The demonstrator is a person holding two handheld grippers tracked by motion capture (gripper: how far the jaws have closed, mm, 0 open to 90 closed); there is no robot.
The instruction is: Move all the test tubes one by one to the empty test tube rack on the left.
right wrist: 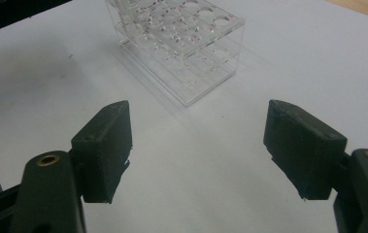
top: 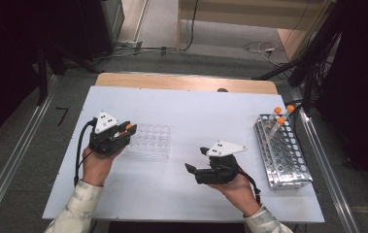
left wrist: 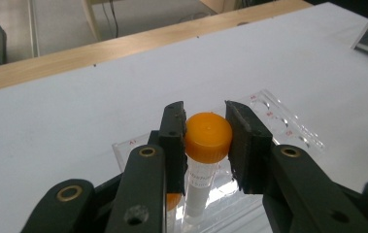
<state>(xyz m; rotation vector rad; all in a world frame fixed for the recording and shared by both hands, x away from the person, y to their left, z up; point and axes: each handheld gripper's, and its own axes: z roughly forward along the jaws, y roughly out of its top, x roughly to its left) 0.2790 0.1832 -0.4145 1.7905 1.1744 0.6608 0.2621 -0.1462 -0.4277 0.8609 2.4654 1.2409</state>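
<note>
Black jaws of our left gripper [left wrist: 206, 141] rise nearest the lens in its own view, clamped on the orange cap of a small tube [left wrist: 202, 167]; we pinch the cap rather than the body so the clear lower part stays free to drop into a hole. That tube hangs upright over the clear rack [top: 148, 140], at the rack's end nearest the worktop's left edge, its bottom apparently already down among the holes, though we cannot tell whether it is seated. We judge this to be the lowering step of moving tubes across. Our right gripper [top: 196, 160] rests low on the white worktop [top: 181, 111] near the front edge, jaws wide apart and empty. At the right edge stands the metal rack [top: 282, 153], with orange-capped tubes [top: 282, 115] waiting at its far end.
</note>
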